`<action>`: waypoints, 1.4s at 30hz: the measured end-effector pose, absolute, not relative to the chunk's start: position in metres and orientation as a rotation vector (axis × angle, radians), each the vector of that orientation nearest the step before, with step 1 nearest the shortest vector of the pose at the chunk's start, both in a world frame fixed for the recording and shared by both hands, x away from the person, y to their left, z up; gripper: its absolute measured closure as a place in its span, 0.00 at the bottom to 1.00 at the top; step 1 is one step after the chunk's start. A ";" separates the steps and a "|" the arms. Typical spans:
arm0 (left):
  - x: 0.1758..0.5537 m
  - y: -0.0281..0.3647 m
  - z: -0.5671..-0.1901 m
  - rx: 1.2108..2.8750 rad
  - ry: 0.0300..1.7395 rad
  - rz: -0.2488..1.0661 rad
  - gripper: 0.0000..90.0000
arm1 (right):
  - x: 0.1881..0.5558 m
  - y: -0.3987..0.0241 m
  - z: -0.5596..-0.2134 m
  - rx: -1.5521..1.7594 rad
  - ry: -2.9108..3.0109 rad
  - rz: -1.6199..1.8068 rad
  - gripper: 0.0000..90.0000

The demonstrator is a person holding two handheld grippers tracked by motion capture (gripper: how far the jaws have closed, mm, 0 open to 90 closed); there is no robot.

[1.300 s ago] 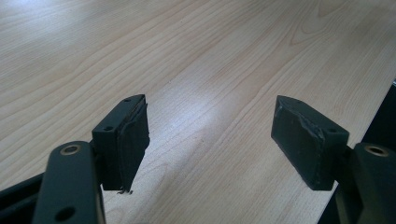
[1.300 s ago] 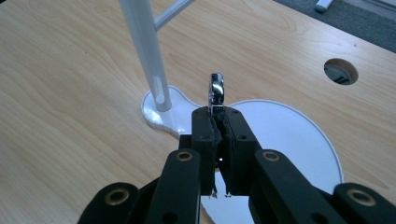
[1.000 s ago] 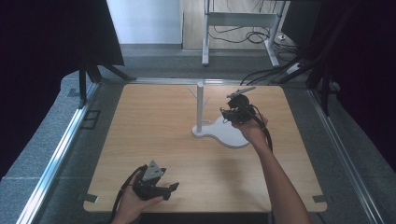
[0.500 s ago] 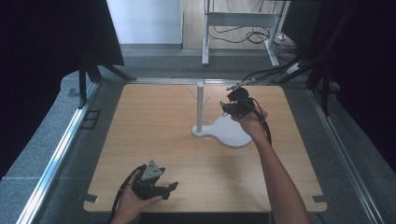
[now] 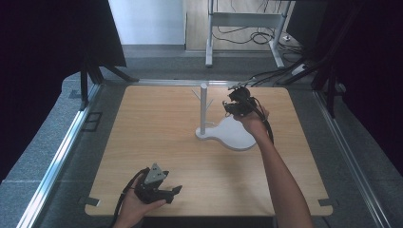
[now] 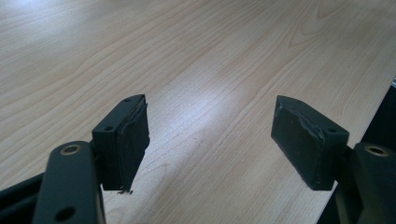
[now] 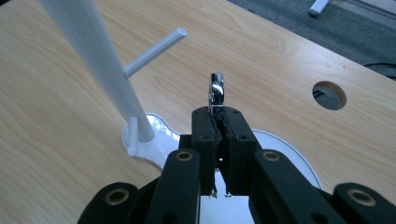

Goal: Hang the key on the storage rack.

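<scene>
Pinching a small shiny metal ring between the right gripper pads, just right of the white peg stand at the far table; left gripper resting near, jaws apart, holding nothing.

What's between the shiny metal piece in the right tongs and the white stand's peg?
Nothing: in the right gripper view, bare tabletop shows between the metal piece and the peg.

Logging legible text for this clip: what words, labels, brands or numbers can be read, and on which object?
None: no writing shows on the light wooden table, the white pegged stand, the shiny metal ring in the right gripper, or the left gripper.
</scene>
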State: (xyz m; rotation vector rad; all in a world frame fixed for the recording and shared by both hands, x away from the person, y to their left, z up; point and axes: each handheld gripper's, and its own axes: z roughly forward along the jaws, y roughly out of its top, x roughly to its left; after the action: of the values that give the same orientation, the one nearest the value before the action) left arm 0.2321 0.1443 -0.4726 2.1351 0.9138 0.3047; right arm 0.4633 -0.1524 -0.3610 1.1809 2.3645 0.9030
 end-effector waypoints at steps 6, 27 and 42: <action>0.232 0.145 -0.472 2.126 0.919 0.307 0.31 | 0.469 -0.149 -0.365 1.188 2.373 0.886 0.94; 0.233 0.148 -0.472 2.120 0.919 0.301 0.31 | 0.488 -0.122 -0.370 1.154 2.363 0.890 0.94; 0.232 0.147 -0.472 2.121 0.918 0.299 0.31 | 0.490 -0.116 -0.370 1.133 2.353 0.895 0.94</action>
State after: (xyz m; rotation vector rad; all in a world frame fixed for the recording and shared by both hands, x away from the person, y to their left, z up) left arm 0.2324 0.1475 -0.4716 2.1211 0.9176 0.2989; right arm 0.4900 -0.1161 -0.3702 1.1325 2.3527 0.8954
